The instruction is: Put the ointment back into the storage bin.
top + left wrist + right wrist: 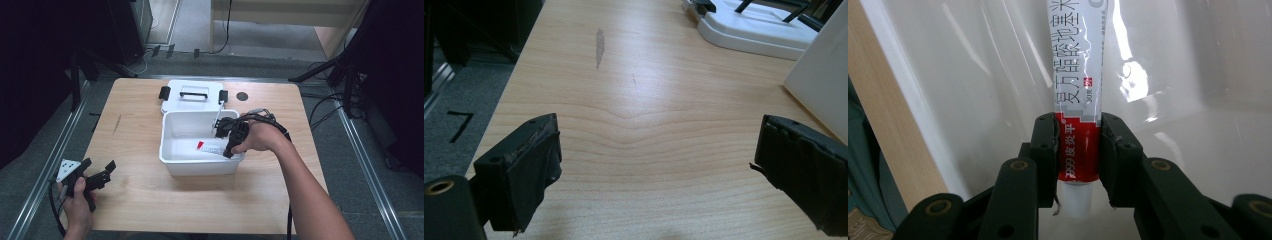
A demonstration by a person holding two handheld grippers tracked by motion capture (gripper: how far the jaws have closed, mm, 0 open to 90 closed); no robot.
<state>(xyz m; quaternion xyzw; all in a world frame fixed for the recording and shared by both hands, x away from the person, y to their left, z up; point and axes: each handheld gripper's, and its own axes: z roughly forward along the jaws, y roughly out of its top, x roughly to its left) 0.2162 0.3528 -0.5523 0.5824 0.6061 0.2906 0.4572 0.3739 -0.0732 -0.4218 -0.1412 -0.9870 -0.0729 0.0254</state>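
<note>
My right hand-held gripper point(222, 134) reaches down into the white bin point(172, 150) that sits near the middle of the desk point(135, 145). In the right gripper view its 2 black jaws are clamped on the red end of a tube point(1079, 100), just above the tube's white cap point(1077, 200). The tube is white and silver with red and grey printed characters, and it runs away from the jaws along the bin's glossy white floor. From the high view the tube point(210, 148) lies flat on the bottom of the bin, its red end toward the left, with my right hand point(260, 137) over the bin's right rim.

Behind the bin, touching or just beside its far wall, the bin's white lid point(192, 95) lies flat on the desk with a black handle on top and a black latch at each side. A small dark round spot point(242, 96) shows on the desk to the right of the lid.

My left hand-held gripper point(95, 175) rests at the desk's near left corner, held in my left hand point(75, 202), well apart from the bin. In the left gripper view its 2 jaws stand wide apart with bare wood between them. A corner of the lid point(754, 30) and the bin's outer wall point(819, 85) show at the right of that view.
</note>
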